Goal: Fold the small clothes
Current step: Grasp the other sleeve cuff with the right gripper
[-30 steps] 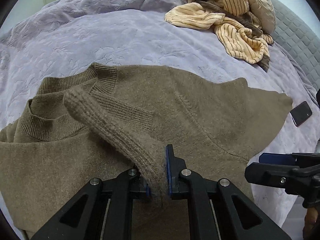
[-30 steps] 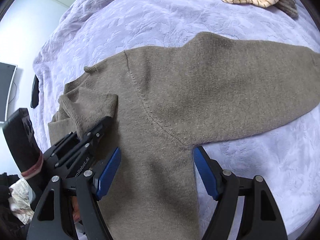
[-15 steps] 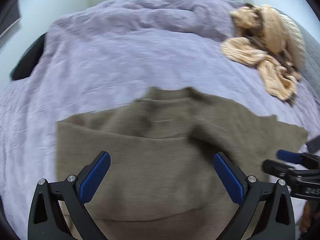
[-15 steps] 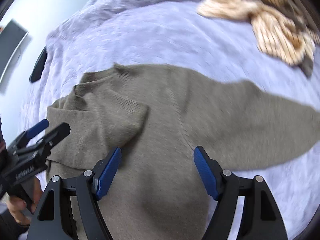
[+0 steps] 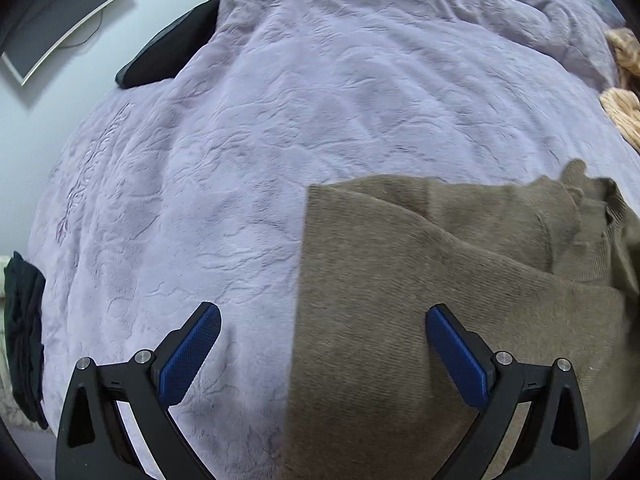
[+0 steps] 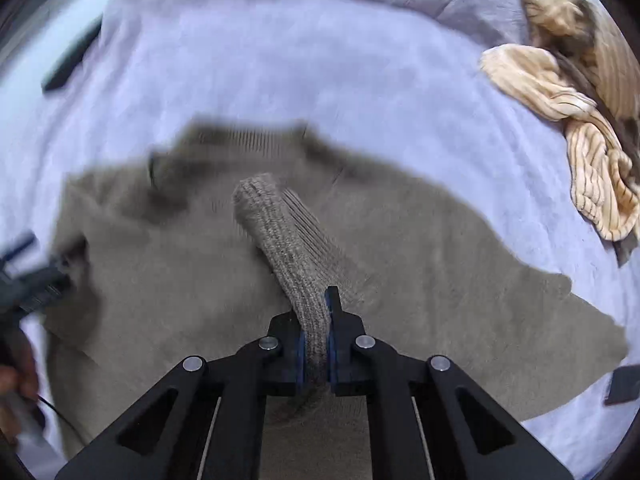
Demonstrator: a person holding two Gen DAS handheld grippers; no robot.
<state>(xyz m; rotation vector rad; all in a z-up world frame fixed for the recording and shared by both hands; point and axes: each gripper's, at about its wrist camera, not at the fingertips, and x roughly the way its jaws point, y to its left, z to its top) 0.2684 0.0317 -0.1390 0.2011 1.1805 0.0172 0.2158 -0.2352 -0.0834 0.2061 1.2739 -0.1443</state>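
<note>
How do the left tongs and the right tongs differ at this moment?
The left tongs stand wide open; the right tongs are shut. The left tongs hold nothing and hang over the brown sweater's edge on the lilac bedspread; the right tongs pinch a ribbed fold of sweater that rises from the garment. Both are black with blue pads and point down at the same sweater.
</note>
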